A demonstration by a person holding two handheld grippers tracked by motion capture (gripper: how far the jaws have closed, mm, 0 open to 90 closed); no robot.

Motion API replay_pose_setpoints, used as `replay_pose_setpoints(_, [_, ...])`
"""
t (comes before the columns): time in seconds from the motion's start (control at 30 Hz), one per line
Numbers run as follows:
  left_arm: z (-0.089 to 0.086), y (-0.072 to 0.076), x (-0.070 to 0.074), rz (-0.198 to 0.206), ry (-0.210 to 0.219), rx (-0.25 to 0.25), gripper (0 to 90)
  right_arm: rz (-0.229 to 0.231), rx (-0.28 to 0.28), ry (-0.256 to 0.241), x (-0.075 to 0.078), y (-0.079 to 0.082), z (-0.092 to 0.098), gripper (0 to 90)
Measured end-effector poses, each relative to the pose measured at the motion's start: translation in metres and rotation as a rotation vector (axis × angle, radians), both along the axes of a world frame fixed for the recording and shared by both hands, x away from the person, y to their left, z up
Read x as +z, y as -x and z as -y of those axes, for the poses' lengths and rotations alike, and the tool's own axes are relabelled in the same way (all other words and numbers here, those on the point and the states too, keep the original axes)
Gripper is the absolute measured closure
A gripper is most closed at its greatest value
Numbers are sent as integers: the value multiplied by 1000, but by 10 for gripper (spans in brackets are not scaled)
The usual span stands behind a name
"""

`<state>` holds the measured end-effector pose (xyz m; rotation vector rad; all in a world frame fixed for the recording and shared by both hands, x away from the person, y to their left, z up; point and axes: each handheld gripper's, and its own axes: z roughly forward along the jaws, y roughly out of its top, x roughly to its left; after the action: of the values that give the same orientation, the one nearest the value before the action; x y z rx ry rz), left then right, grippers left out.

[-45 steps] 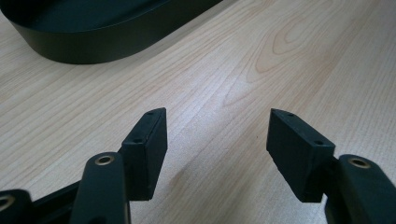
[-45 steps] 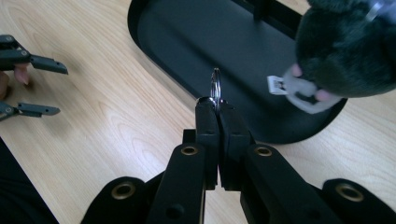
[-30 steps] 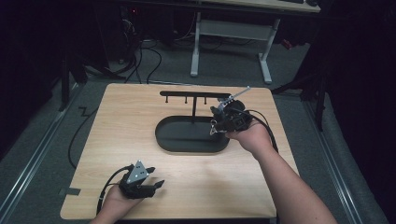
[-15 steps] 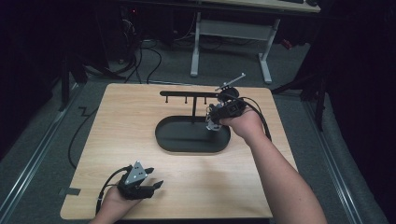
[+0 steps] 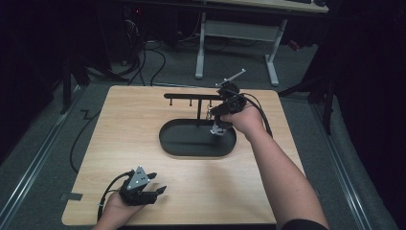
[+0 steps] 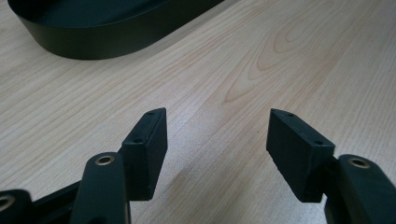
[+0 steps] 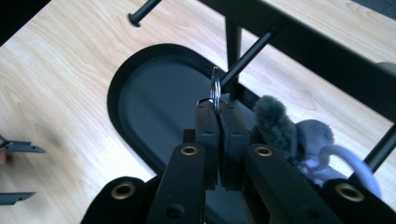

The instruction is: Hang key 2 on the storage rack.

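While the left tongs (image 6: 217, 140) gape wide, the right tongs (image 7: 217, 111) pinch a key ring (image 7: 215, 88).

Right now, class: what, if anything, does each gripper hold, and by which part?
The right gripper pinches a keychain by its metal ring. The left gripper holds nothing.

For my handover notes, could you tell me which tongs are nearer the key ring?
Right. The right tongs are shut on the key ring, at a peg of the black rack. The left tongs rest open near the table's front edge, far off.
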<state>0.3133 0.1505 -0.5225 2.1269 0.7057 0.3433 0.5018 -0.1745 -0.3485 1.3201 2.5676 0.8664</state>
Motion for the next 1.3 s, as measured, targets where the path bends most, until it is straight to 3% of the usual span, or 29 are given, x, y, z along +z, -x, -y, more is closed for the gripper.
replay_pose_setpoints(0.2, [0, 0, -1, -10, -7, -1, 391, 9, -18, -20, -4, -8, 5, 890])
replay_pose_setpoints(0.33, [1, 0, -2, -6, -11, -3, 391, 24, -10, 9, -4, -12, 5, 882])
replay_pose_setpoints(0.47, [1, 0, -2, -13, -16, -9, 391, 31, -35, -5, -3, -15, 7, 878])
replay_pose_setpoints(0.57, [1, 0, -3, -9, -13, -7, 391, 42, -45, 15, -4, -16, 5, 803])
replay_pose_setpoints(0.67, [1, 0, -3, -8, -10, -4, 391, 52, -60, 19, -2, -14, 5, 793])
replay_pose_setpoints(0.93, [0, 0, -2, -15, -11, -4, 390, 57, -58, -2, 0, 4, 11, 755])
replay_pose_setpoints(1.3, [2, -1, -2, -7, -4, 3, 389, 83, -44, -35, -18, 40, 24, 657])
